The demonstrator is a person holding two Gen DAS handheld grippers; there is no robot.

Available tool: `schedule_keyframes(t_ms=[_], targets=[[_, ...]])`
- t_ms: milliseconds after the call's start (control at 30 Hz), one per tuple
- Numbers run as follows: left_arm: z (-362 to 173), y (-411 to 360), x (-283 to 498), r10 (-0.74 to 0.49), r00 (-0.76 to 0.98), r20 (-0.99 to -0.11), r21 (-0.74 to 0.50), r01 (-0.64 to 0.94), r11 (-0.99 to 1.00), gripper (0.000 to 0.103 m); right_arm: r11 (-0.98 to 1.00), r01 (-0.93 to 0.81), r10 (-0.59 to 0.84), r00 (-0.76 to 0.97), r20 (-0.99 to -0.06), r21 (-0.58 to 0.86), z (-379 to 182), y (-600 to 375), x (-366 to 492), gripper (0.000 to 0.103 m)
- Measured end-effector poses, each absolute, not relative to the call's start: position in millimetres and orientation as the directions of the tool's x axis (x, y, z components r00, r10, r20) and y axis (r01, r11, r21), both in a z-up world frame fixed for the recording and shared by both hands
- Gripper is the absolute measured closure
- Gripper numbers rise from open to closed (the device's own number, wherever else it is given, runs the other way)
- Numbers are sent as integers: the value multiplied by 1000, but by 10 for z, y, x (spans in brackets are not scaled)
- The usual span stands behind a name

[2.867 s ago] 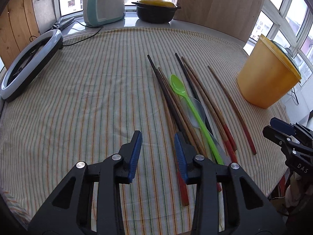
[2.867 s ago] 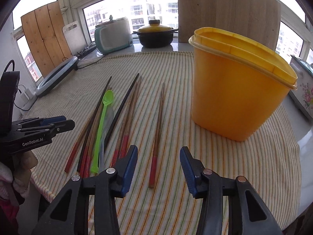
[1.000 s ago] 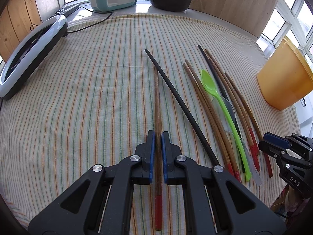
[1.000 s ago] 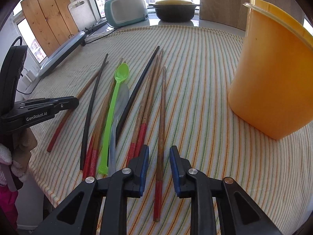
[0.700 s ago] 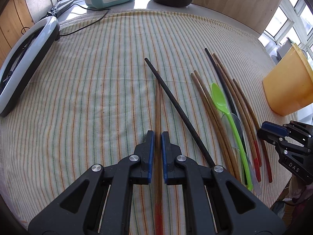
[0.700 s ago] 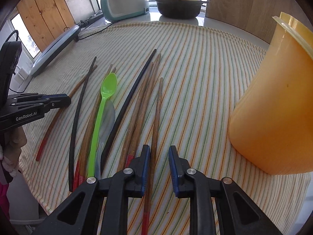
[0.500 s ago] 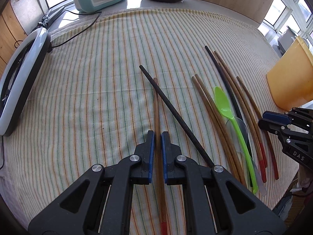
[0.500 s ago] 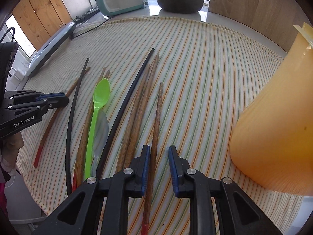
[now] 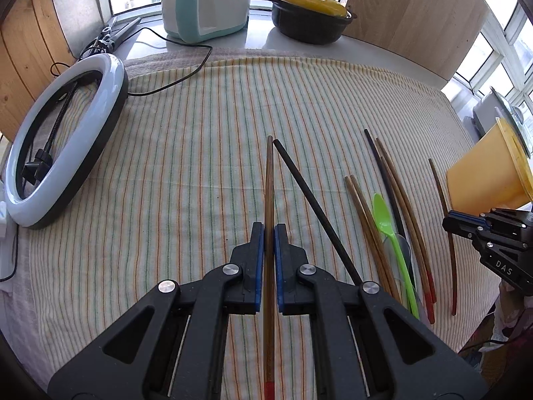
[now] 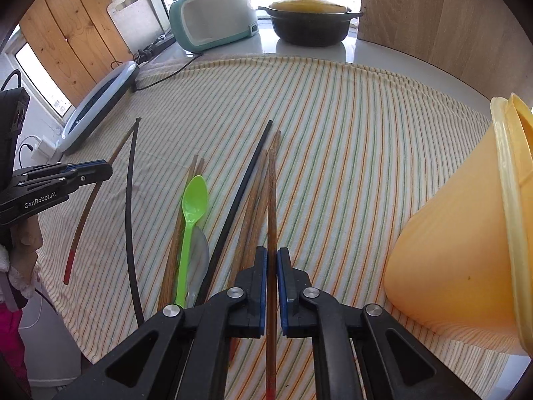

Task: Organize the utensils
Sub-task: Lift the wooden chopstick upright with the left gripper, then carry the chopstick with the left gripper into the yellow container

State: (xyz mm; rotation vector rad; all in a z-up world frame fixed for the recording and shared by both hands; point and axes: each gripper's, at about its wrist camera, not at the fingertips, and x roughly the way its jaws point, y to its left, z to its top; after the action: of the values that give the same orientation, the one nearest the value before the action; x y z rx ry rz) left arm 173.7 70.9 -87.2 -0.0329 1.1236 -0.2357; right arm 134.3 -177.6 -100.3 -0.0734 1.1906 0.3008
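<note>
My left gripper (image 9: 269,233) is shut on a brown chopstick (image 9: 269,180) with a red end and holds it above the striped cloth (image 9: 186,166). My right gripper (image 10: 271,256) is shut on another red-ended brown chopstick (image 10: 272,196), lifted off the cloth. A black chopstick (image 9: 313,210) lies just right of the left gripper. Further right lie several brown chopsticks (image 9: 366,220), a green spoon (image 9: 389,230) and a clear spoon (image 10: 199,250). The yellow container (image 10: 466,250) stands at the right in the right wrist view, and shows in the left wrist view (image 9: 486,176).
A ring light (image 9: 63,146) lies at the cloth's left edge with a cable. A teal appliance (image 9: 203,0) and a black pot with yellow lid (image 9: 309,13) stand at the back. Wooden boards (image 9: 413,16) lean behind.
Both grippers have risen and tilted up with their chopsticks. The right chopstick is now off the cloth. The jaws stay shut.
</note>
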Motion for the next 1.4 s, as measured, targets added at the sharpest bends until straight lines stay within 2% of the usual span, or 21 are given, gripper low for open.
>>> schedule_keyframes(t_ms=[233,500,1000,1400], targets=[[-351,798,1599,-240,528,-814,-178,167,970,99,953,-274,245,440,-864,130,-566,-1889,1176,99],[64,529,1402,-285,602,-746,-173,238,956,99,951,-284,265,547,-794,122,-171,-2033,900,99],[685,-102,1162,-432,655,-620,-217,387,896,99,959,-247,276,717,-640,137,596,-2480,628,99],[1033,-527,1146,-500,668,-551,-230,454,861,99,969,-181,244,817,-522,170,1056,-2909,446,99]])
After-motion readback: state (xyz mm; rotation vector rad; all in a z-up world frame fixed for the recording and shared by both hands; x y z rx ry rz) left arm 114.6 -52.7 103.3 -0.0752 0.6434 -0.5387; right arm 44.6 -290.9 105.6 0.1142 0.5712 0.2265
